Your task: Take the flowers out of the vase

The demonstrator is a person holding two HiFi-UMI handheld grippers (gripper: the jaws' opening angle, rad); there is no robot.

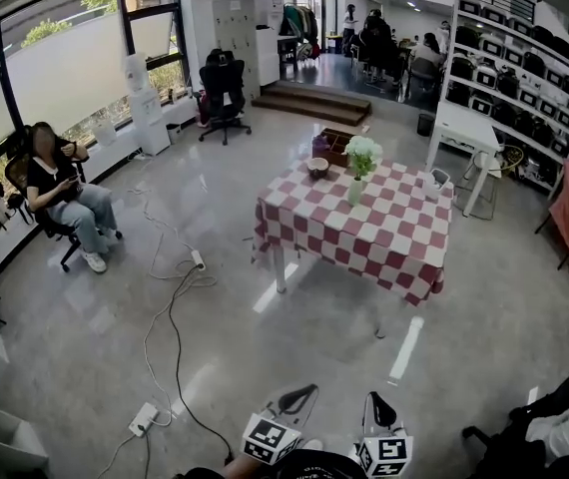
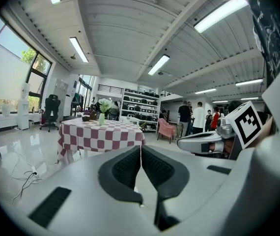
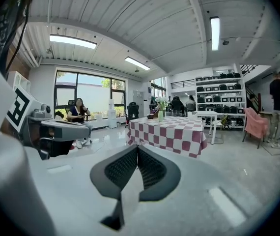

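Flowers [image 1: 363, 151], white above green leaves, stand upright in a pale vase [image 1: 355, 192] near the checked table's [image 1: 384, 242] far edge. Bare floor [image 1: 294, 337] lies open before it. Left gripper [image 2: 140, 149] and right gripper [image 3: 137, 149] are closed, empty.

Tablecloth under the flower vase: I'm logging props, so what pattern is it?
Red-and-white checked tablecloth, clearest in the head view.

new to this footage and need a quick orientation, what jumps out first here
A table in a red-and-white checked cloth stands mid-floor, bearing a vase of white flowers. A person sits on a chair by the windows at the picture's left. The left gripper and right gripper are shut and empty, far short of the table.
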